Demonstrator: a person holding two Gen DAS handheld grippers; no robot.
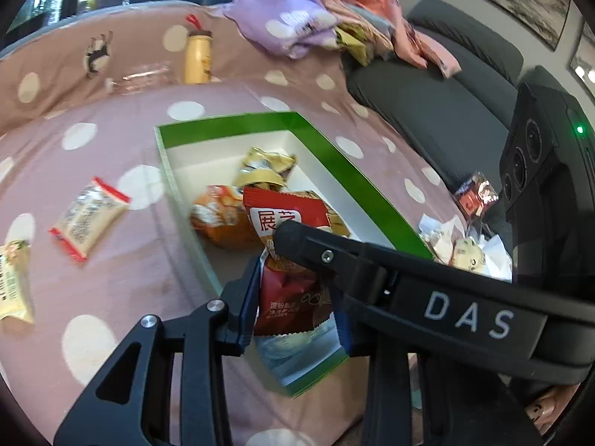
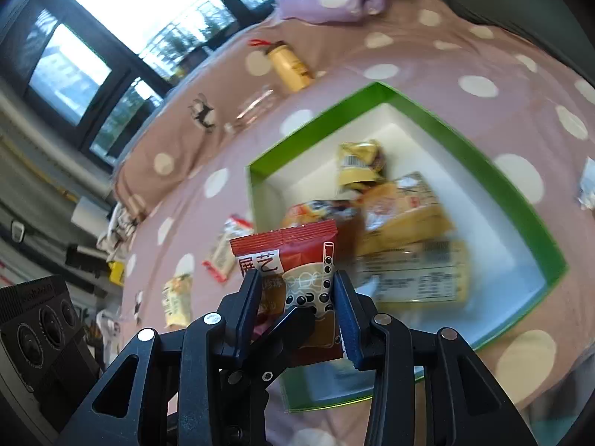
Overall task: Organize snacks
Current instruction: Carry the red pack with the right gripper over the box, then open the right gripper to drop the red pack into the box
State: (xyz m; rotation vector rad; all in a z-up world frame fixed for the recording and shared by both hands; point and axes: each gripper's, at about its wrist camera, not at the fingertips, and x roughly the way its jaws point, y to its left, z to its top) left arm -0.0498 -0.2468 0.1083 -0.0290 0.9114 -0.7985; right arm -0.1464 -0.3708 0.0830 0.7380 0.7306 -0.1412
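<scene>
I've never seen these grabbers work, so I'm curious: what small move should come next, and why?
Probably move a little farther over the green box and open the jaws. The left gripper and right gripper are both shut on a red packet above the box's near edge, and other snacks already lie inside.

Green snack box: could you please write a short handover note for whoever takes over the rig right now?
Left gripper: shut on the red bubble-tea packet.
Right gripper: shut on the same packet, above the near part of the green box.
Done: a yellow packet and an orange packet lie in the box.
Left: drop the red packet in, then collect the red-edged packet and the pale packet from the polka-dot cloth, and the wrapped snacks on the box's other side.
</scene>
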